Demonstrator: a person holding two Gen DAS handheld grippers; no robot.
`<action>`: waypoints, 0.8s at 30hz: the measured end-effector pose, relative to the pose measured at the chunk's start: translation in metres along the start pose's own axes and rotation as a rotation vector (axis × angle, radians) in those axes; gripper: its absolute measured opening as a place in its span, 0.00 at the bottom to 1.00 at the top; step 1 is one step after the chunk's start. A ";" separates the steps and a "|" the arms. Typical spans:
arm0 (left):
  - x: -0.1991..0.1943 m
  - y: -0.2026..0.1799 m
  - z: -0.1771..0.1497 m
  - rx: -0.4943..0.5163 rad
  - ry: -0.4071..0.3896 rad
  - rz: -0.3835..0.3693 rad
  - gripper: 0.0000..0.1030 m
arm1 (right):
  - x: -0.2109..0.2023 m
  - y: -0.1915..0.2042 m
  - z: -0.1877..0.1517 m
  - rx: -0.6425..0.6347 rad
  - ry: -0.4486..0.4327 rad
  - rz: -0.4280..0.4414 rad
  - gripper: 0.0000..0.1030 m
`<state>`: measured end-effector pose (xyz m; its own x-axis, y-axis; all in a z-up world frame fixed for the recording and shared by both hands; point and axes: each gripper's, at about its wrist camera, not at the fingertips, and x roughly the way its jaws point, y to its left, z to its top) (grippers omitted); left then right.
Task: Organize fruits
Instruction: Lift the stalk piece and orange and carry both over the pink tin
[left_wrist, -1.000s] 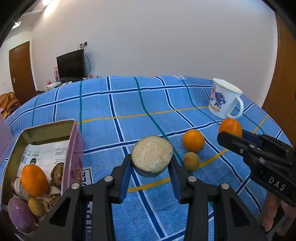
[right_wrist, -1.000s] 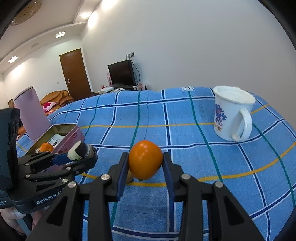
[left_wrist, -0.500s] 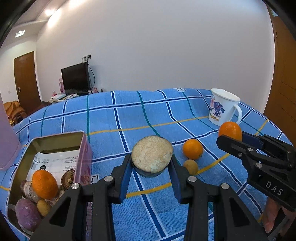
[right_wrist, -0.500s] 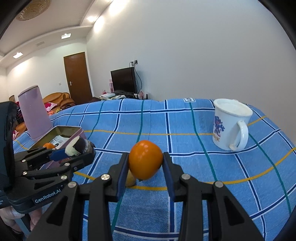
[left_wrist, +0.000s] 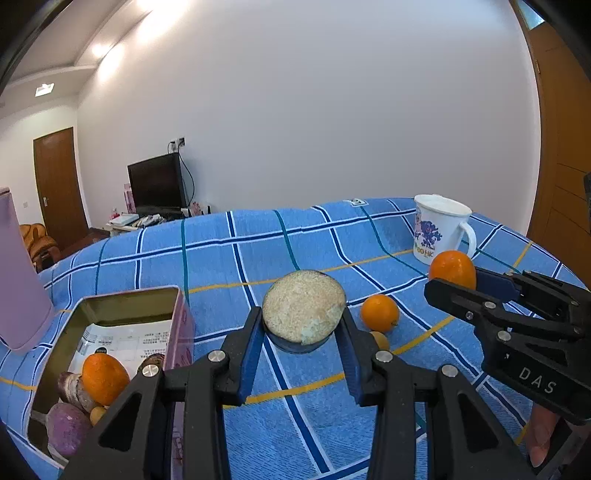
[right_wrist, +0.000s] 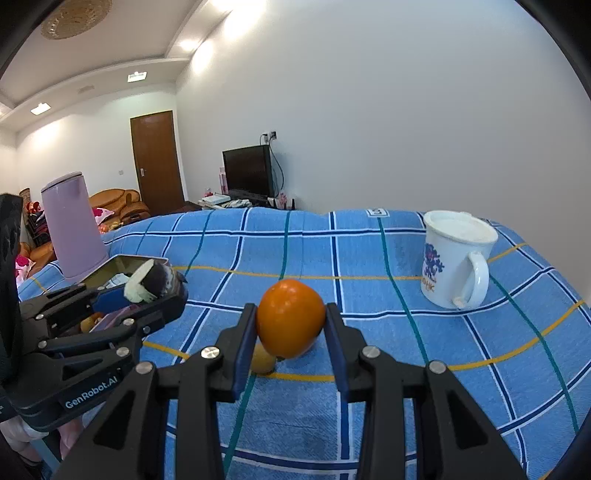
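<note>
Blue checked cloth (left_wrist: 258, 251) covers the table. Nearest, the left gripper (left_wrist: 301, 347) clamps a halved fruit (left_wrist: 303, 314), cut face up; the open tin (left_wrist: 110, 332) of fruit sits at its nine o'clock. The right gripper (right_wrist: 290, 339) pinches an orange (right_wrist: 290, 319); a loose orange (left_wrist: 380, 313) lies beyond, the white mug (right_wrist: 456, 258) at two o'clock.
</note>
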<state>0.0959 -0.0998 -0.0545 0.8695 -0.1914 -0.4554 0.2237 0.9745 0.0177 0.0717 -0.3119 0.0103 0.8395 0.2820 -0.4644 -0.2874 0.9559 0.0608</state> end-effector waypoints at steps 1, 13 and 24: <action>-0.002 0.000 0.000 0.004 -0.008 0.000 0.40 | -0.001 0.000 -0.001 -0.002 -0.003 0.001 0.38; -0.013 -0.006 -0.001 0.027 -0.076 0.017 0.40 | -0.015 0.008 -0.003 -0.031 -0.066 -0.008 0.38; -0.022 -0.011 -0.002 0.048 -0.121 0.031 0.40 | -0.020 0.008 -0.004 -0.040 -0.102 -0.008 0.38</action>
<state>0.0736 -0.1059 -0.0467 0.9224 -0.1771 -0.3433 0.2143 0.9740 0.0735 0.0512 -0.3097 0.0167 0.8839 0.2828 -0.3726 -0.2965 0.9548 0.0213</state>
